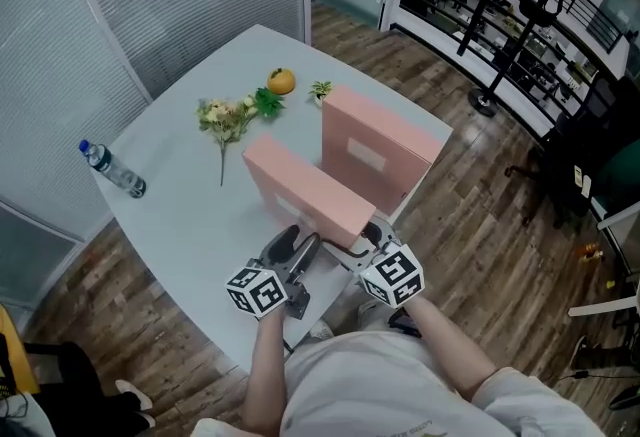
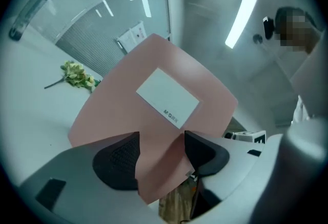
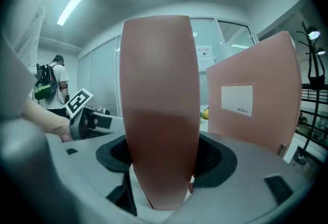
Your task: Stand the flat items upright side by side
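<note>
Two flat pink boxes are on the grey table (image 1: 180, 215). One pink box (image 1: 375, 160) stands upright at the back right, its white label facing me; in the right gripper view this upright box (image 3: 256, 100) stands just right of the jaws. The nearer pink box (image 1: 300, 187) is tilted, its near end lifted at the table's front edge. My left gripper (image 1: 292, 255) is shut on its near left corner, where this box's (image 2: 159, 110) labelled face shows above the gripper (image 2: 161, 159). My right gripper (image 1: 366, 237) is shut on the same box (image 3: 160, 110), seen edge-on in the gripper (image 3: 161, 161).
A water bottle (image 1: 112, 168) lies at the table's left end. A flower sprig (image 1: 228, 120), an orange (image 1: 281, 81) and a small green plant (image 1: 321, 90) sit at the far side. A black stand (image 1: 500, 55) is on the wooden floor to the right. A person with a backpack (image 3: 51, 82) stands far off.
</note>
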`<state>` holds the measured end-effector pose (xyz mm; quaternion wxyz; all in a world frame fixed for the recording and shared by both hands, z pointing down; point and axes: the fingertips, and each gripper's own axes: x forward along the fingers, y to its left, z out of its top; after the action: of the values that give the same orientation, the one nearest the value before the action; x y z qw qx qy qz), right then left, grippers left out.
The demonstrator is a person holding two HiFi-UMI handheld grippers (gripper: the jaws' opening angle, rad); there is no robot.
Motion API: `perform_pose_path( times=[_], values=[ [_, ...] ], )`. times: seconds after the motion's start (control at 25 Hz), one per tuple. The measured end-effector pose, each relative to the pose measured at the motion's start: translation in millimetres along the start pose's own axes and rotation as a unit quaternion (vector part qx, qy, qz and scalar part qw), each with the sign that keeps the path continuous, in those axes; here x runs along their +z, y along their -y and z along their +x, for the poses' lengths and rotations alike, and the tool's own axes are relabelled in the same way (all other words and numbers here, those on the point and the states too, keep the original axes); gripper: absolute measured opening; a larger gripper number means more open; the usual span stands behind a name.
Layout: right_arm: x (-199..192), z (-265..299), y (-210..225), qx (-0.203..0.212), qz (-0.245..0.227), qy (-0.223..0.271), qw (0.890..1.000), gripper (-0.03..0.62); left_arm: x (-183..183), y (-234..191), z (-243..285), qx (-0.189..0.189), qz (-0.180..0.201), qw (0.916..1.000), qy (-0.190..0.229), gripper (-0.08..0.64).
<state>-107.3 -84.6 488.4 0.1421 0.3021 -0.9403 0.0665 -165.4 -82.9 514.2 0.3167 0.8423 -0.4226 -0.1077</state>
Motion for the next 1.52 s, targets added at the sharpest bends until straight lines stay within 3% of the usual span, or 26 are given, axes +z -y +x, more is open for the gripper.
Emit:
perform_pose_path(
  times=[0.08,0.44,0.6,0.88,1.12,1.52],
  values=[
    [-0.6,0.6,-0.6,0.000,-0.002,0.000,1.000,0.325,4.7,-6.4,-2.8,0.000,-0.020,0.9997,0.015,0.262],
    [3.8,-25.7,2.5,-0.041,0.005,0.006,0.999,0.325,11.1,-20.4,-15.7,0.007,-0.044,0.9984,0.036,0.262],
    [3.2,-36.2,2.2,-0.034,-0.001,-0.007,0.999,0.324,13.1,-23.5,-16.7,0.022,-0.032,0.9985,0.040,0.262],
    [-7.0,-36.0,2.0,-0.012,0.015,-0.005,1.000,0.324,12.3,-33.3,-14.9,0.033,-0.044,0.9968,0.058,0.261],
    [-8.4,-37.7,-0.2,-0.003,-0.006,-0.010,1.000,0.288,3.9,-34.3,-8.3,0.031,-0.053,0.9972,0.043,0.262],
    [-7.2,-37.7,7.2,-0.006,-0.016,-0.022,1.000,0.282,-11.6,-35.5,3.6,0.018,-0.061,0.9979,0.014,0.262]
  ],
)
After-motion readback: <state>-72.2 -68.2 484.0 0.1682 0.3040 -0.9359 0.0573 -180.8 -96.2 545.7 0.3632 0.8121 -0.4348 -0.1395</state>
